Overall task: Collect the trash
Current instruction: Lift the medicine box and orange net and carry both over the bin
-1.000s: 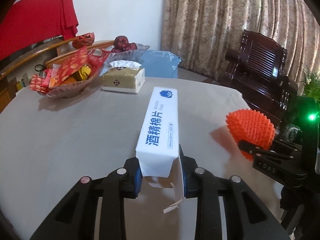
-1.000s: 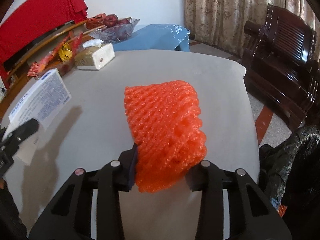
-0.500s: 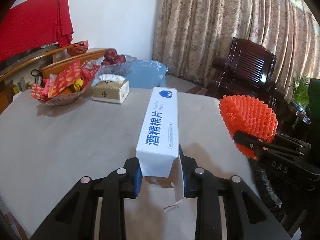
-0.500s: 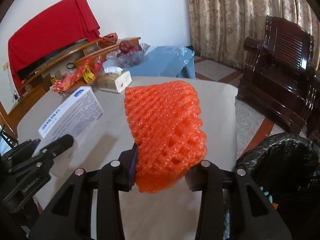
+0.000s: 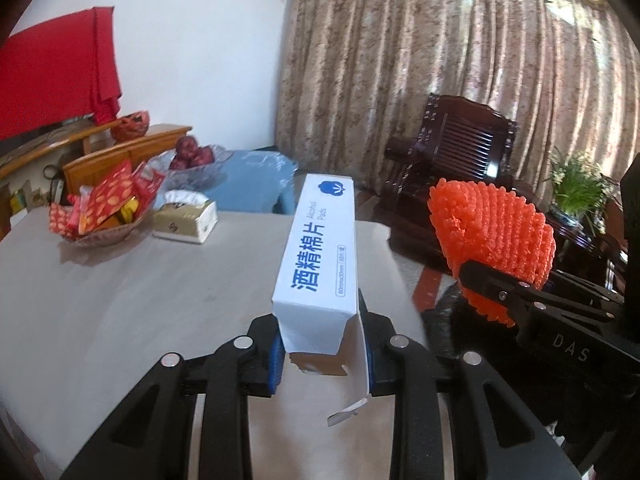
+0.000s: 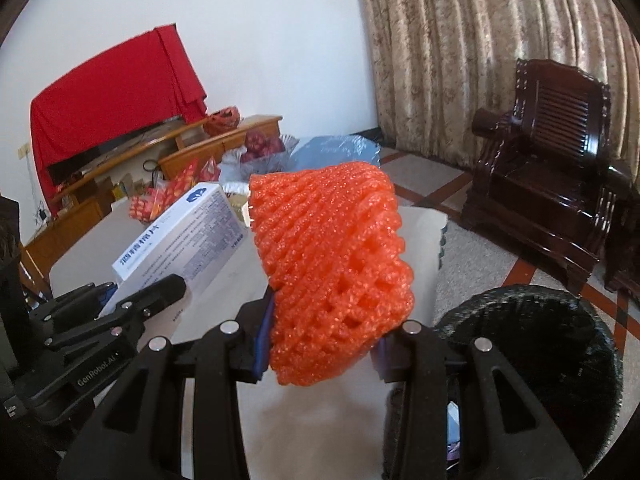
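Observation:
My left gripper is shut on a long white alcohol-pads box with blue print, its near flap torn open, held above the grey table. My right gripper is shut on an orange foam fruit net, held up near the table's right edge. The net also shows in the left wrist view, and the box in the right wrist view. A bin lined with a black bag stands on the floor just right of and below the right gripper.
At the table's far side sit a basket of red snack packets and a tissue box. Behind are a glass bowl of red fruit, a blue stool, a dark wooden armchair, curtains and a potted plant.
Both grippers have risen and drawn back from the table with their loads, tilting upward. The black-lined bin has come into fuller view beside the right gripper.

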A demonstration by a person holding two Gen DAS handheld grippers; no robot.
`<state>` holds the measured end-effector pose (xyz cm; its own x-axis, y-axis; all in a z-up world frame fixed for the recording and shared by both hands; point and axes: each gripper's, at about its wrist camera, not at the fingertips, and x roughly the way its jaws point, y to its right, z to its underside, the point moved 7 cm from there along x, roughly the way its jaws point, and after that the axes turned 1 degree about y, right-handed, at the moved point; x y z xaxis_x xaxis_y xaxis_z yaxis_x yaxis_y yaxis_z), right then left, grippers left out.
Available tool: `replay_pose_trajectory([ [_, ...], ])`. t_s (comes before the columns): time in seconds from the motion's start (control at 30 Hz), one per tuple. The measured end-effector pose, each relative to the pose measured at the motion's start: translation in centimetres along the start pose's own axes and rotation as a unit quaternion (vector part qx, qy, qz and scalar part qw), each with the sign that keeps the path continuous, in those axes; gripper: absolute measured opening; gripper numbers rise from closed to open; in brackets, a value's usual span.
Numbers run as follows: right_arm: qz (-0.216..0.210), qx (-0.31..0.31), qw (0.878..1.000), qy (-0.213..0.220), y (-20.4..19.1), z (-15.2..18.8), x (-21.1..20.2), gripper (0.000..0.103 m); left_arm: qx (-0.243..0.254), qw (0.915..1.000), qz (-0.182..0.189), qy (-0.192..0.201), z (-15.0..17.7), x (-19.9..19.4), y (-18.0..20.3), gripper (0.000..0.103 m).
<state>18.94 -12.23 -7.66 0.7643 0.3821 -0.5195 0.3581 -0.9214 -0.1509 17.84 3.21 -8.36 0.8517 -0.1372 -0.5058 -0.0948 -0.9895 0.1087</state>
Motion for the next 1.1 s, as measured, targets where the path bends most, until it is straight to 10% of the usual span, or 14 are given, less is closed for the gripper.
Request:
replay_pose_trajectory([
  [1.1, 0.172, 0.068, 0.983, 0.014, 18.8, 6.3, -8.9, 0.04, 0.134, 0.9801, 0.143, -0.026, 2.2, 3.9, 21.2, 0.03],
])
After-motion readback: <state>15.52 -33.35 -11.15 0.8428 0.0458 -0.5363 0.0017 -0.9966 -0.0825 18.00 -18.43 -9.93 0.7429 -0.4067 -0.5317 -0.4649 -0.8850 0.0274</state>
